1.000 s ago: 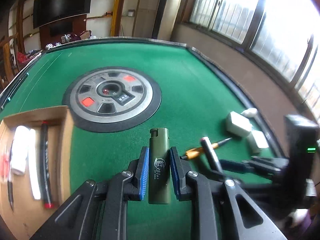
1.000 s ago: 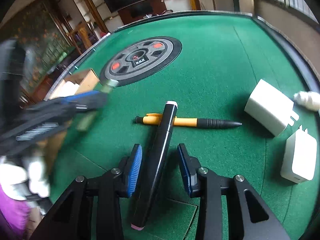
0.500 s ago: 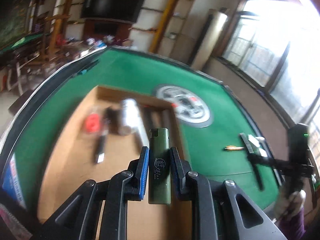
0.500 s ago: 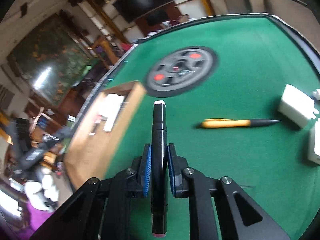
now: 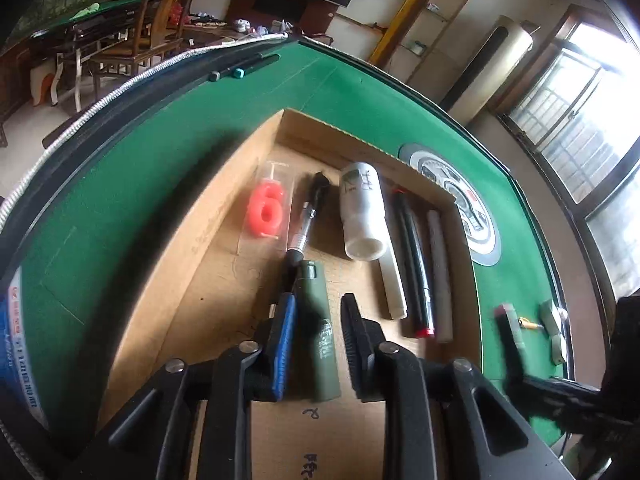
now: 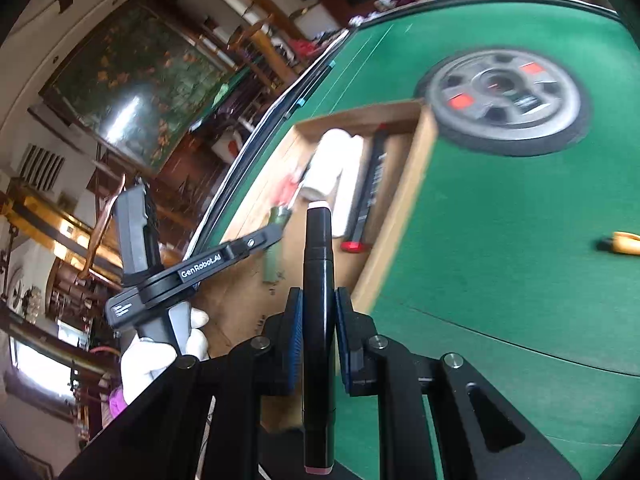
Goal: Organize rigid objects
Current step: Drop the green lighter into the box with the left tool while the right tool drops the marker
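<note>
Blue-padded left gripper [image 5: 318,340] is opening around an olive lighter [image 5: 318,332] lying in the cardboard box [image 5: 192,256]. Right gripper [image 6: 316,334] clamps a black marker [image 6: 318,280] beside the box, likely next inside.

Green felt table [image 5: 168,160], cardboard tray [image 5: 224,216], pen [image 6: 624,243].

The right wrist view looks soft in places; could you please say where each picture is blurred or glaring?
Right wrist view: box contents and pen motion-smeared, marker sharp. Left wrist view: box contents crisp, window blown out, right gripper smeared.
</note>
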